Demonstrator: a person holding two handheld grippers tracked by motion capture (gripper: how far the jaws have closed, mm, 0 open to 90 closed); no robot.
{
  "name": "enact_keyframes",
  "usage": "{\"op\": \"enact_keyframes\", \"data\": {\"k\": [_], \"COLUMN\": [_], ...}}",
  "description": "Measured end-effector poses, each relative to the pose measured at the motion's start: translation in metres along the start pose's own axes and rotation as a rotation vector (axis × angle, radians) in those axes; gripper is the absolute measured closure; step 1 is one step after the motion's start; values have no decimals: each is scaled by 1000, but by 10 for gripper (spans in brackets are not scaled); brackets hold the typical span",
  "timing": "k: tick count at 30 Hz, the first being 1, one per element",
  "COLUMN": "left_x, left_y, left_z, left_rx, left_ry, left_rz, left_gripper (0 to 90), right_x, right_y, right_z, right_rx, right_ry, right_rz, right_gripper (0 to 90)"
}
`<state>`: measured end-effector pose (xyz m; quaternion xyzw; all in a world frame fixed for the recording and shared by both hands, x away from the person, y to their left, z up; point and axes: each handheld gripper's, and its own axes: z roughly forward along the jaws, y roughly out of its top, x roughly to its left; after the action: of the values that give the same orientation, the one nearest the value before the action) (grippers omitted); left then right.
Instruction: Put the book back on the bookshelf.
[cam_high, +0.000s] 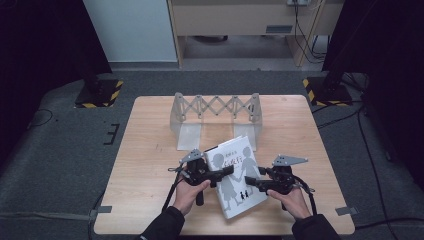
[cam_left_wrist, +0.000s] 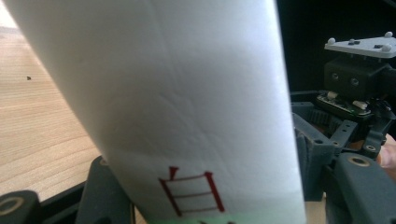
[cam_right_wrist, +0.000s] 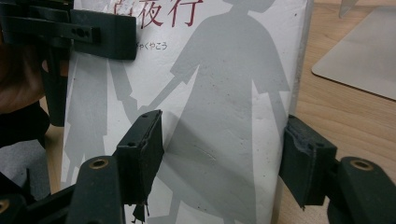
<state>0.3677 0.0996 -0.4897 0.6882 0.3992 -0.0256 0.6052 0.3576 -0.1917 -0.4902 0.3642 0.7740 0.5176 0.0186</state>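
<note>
Black right gripper (cam_right_wrist: 219, 158) sits closest in its own view: one jaw lies on the front cover, the other stands just off the book's edge, so it straddles the book (cam_high: 236, 176) w/o a visible squeeze; jaws apart. Left gripper (cam_high: 226, 172) reaches over the cover from the other side; in its own view the white cover fills the gap between the jaws, but whether the pads press on it I can't tell.

Book is a white paperback w/ grey silhouette figures and red title, lying flat and skewed on the wooden table (cam_high: 150, 150), just in front of the grey folding book rack (cam_high: 216, 112).

Handling, prob.: light, cover flexes and bows, glossy so a bit slippery. Best hold is across the full thickness nr the spine, not cover alone, or it'll fan open.
</note>
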Motion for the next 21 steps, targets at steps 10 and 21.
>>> {"op": "enact_keyframes", "data": {"k": [10,21], "left_x": [7,6], "left_y": [-6,-5], "left_z": [6,8], "left_rx": [7,-13], "left_ry": [-14,-25], "left_rz": [-26,-32], "left_gripper": [356,384], "right_x": [-2,-5], "right_y": [-1,-1], "right_z": [0,-1], "right_rx": [7,-10], "right_ry": [-13,-11], "right_rz": [6,7], "right_gripper": [368,369]}}
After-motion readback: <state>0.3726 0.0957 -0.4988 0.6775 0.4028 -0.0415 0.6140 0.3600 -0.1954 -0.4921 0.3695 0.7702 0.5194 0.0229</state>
